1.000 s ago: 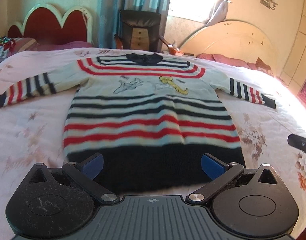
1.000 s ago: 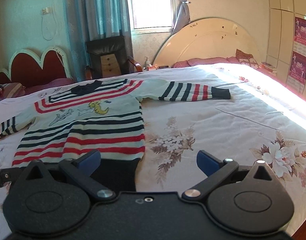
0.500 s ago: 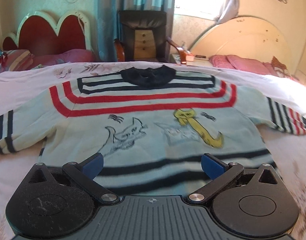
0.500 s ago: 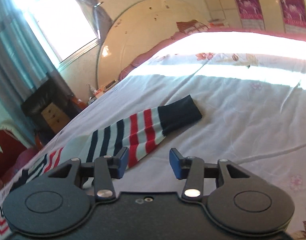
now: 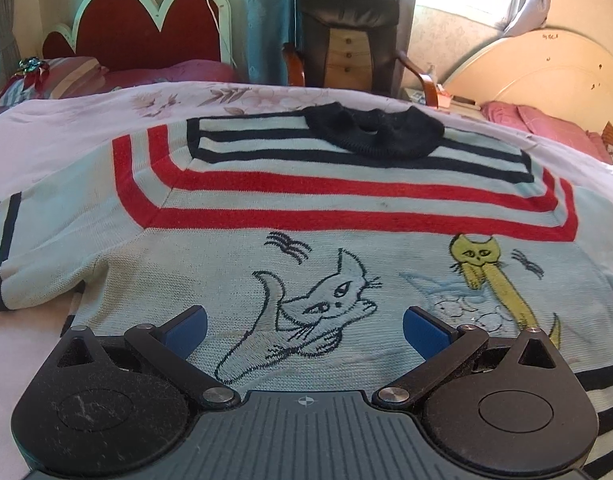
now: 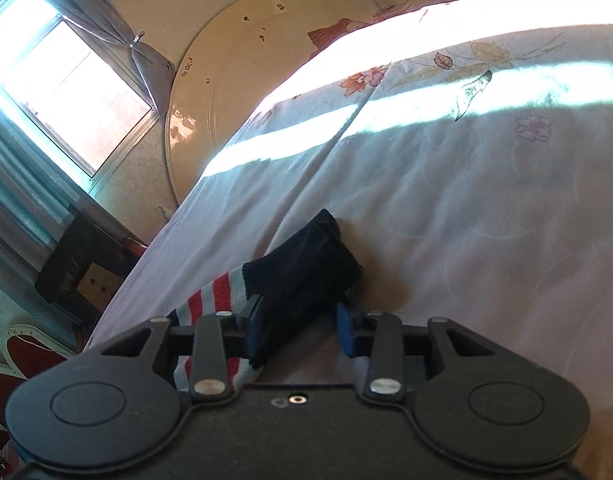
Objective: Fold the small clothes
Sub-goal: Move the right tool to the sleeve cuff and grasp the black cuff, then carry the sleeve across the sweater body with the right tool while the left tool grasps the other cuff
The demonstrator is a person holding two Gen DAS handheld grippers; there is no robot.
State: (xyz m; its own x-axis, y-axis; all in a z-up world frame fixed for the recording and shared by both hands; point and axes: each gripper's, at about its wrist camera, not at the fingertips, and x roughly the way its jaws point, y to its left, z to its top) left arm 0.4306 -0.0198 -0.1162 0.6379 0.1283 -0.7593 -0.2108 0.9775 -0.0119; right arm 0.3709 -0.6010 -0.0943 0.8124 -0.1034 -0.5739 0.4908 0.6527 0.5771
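Note:
A small striped sweater [image 5: 306,216] lies flat on the bed, front up, with red and navy stripes, two embroidered cats and a black collar [image 5: 376,130]. My left gripper [image 5: 304,326] is open, low over the chest by the white cat. In the right wrist view, the sweater's striped sleeve [image 6: 222,300] ends in a black cuff [image 6: 306,272]. My right gripper [image 6: 300,330] is partly closed with its jaws on either side of the cuff. The left pad [image 6: 253,330] touches the cloth. A gap remains at the right pad [image 6: 345,332].
The floral bedsheet [image 6: 466,200] spreads to the right with a sunlit band. A red headboard [image 5: 138,28], a dark armchair [image 5: 346,36] and a cream round headboard [image 5: 546,68] stand beyond the bed. Pink pillows [image 5: 546,128] lie at the far right.
My left gripper moved forward from the hem up over the chest. My right gripper swung right to the sleeve, narrowed, and came down around the black cuff.

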